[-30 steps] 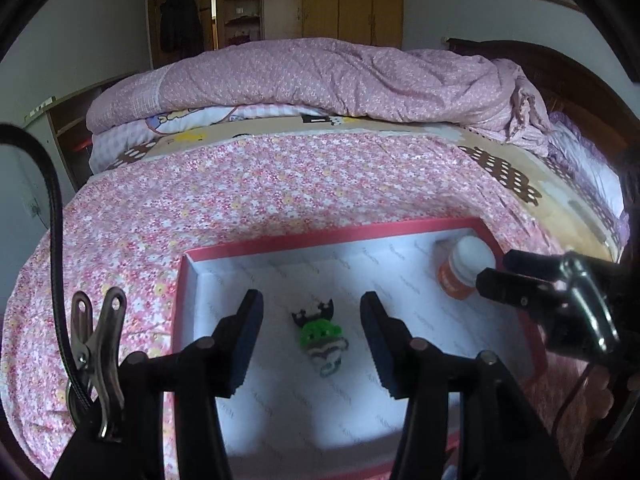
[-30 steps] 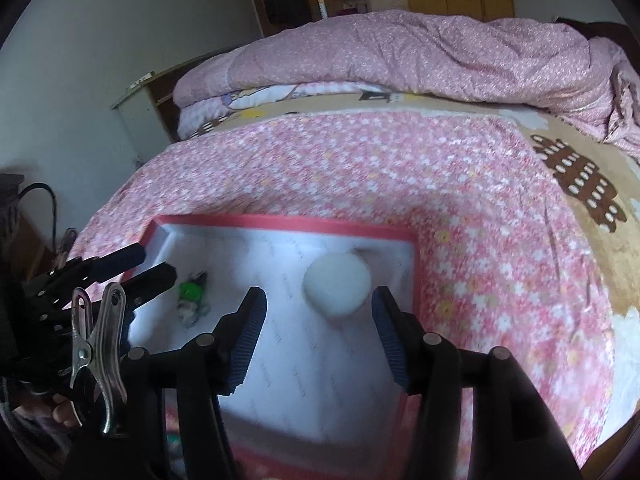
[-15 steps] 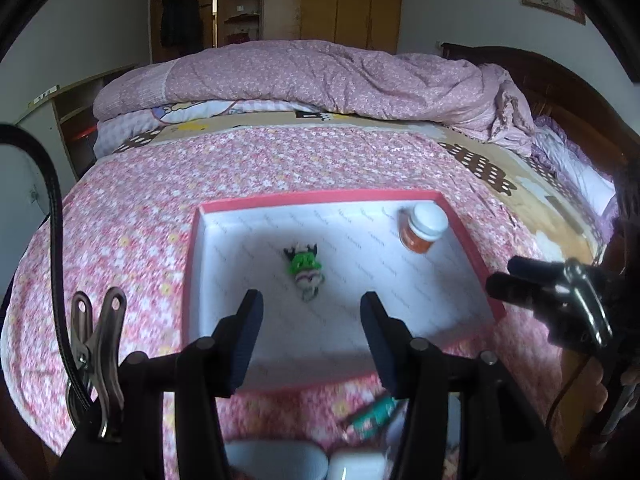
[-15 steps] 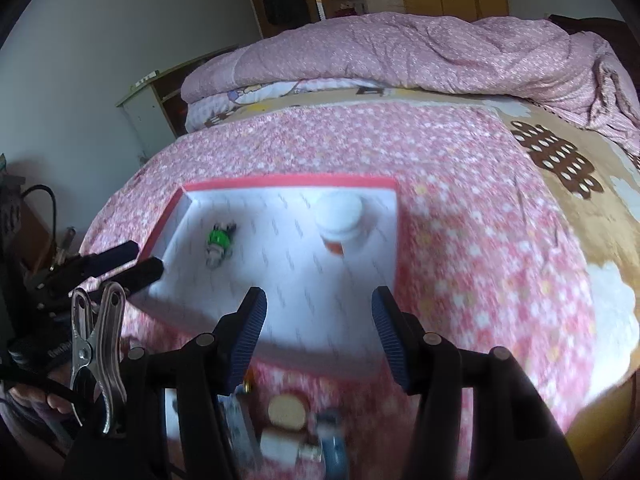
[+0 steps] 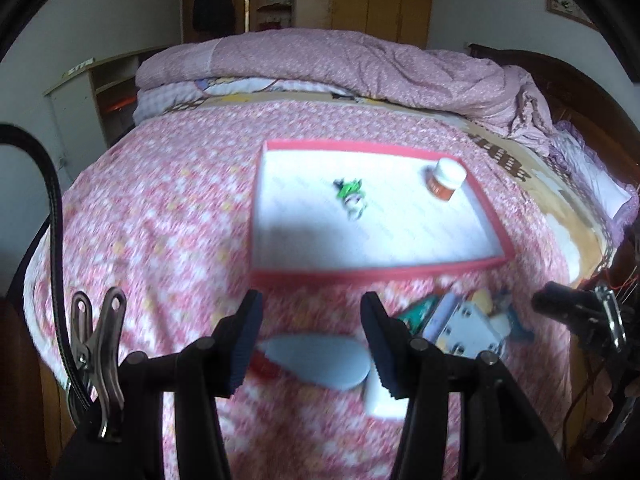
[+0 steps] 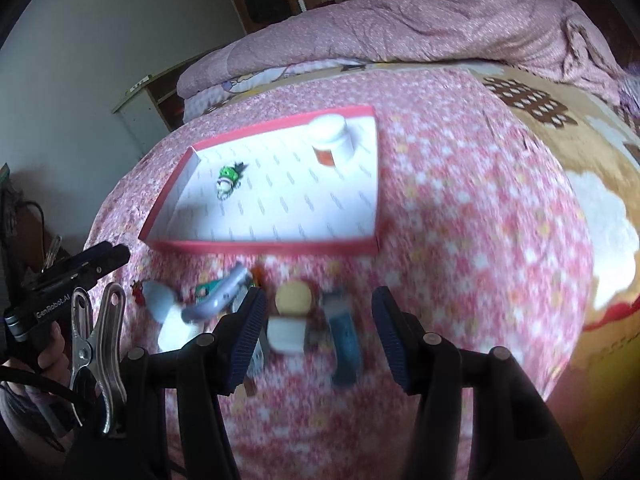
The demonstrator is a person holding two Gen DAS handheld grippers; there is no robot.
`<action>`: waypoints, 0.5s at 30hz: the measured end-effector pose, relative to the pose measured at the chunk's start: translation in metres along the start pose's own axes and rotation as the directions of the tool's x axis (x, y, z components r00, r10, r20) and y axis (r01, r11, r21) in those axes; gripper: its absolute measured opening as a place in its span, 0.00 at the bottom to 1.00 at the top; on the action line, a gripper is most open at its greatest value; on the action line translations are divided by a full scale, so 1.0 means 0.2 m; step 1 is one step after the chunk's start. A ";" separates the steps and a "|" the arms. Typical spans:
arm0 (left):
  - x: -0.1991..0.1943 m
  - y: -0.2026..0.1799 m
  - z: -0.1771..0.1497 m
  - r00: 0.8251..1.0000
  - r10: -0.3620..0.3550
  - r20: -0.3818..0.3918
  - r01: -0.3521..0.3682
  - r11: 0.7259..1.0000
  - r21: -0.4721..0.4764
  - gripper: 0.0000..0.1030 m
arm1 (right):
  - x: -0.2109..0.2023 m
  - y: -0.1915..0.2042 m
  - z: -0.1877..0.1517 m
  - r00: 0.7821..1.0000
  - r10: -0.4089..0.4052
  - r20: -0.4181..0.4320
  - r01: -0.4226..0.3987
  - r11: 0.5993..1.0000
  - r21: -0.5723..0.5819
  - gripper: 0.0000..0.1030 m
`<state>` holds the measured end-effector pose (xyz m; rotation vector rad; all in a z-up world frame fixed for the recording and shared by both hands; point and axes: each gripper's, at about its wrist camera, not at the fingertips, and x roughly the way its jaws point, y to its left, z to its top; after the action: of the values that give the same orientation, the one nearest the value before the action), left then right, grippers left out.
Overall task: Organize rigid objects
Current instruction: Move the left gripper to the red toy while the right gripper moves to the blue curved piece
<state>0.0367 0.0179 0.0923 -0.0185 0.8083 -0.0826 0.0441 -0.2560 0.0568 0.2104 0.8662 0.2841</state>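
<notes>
So far two things sit in the red-rimmed tray point(image 5: 486, 216) on the bed point(image 5: 160, 208): a small green figurine point(image 5: 350, 196) near the tray's middle and a white-capped orange bottle point(image 5: 446, 180) in its far right corner, standing apart from each other. Rest of the job looks undone: a blurred pile of loose items lies on the floral bedspread just in front of the tray's near rim. In the pile, a flat pale-blue oval piece point(image 5: 316, 360), a white block point(image 5: 380, 398), a white plate-like part with holes point(image 5: 466, 330), a green packet point(image 5: 418, 310); right wrist view adds a small jar with a tan lid point(image 6: 290, 322), a blue tube point(image 6: 344, 340) and a curved grey-lilac piece point(image 6: 220, 300). Motion blur, exact identities hard to call. Left gripper point(image 5: 312, 340) is released, jaws apart, nothing held, hanging over the oval piece without touching it. Right gripper point(image 6: 320, 340) likewise released and empty, jaws straddling the jar and the tube from above. Judgement: early stage, maybe a quarter done; next pick looks set to come from the pile, then a carry to the tray.
</notes>
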 end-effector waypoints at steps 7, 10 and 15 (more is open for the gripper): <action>0.02 0.10 -0.14 0.998 0.056 -0.032 -0.057 0.998 -0.014 0.52 | 0.01 -0.02 -0.13 0.999 0.012 -0.033 -0.011 1.000 0.018 0.55; 0.05 0.13 -0.17 0.997 0.071 -0.044 -0.071 0.997 -0.015 0.52 | 0.02 -0.03 -0.17 0.999 0.004 -0.047 -0.003 1.000 0.019 0.55; 0.13 0.15 -0.19 0.996 0.046 -0.073 -0.048 0.998 -0.032 0.52 | 0.06 -0.04 -0.18 0.998 -0.023 -0.058 0.024 0.999 0.020 0.55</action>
<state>0.0293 0.0467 0.0464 -0.0288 0.8824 -0.0253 0.0237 -0.2567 0.0231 0.2120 0.9286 0.2600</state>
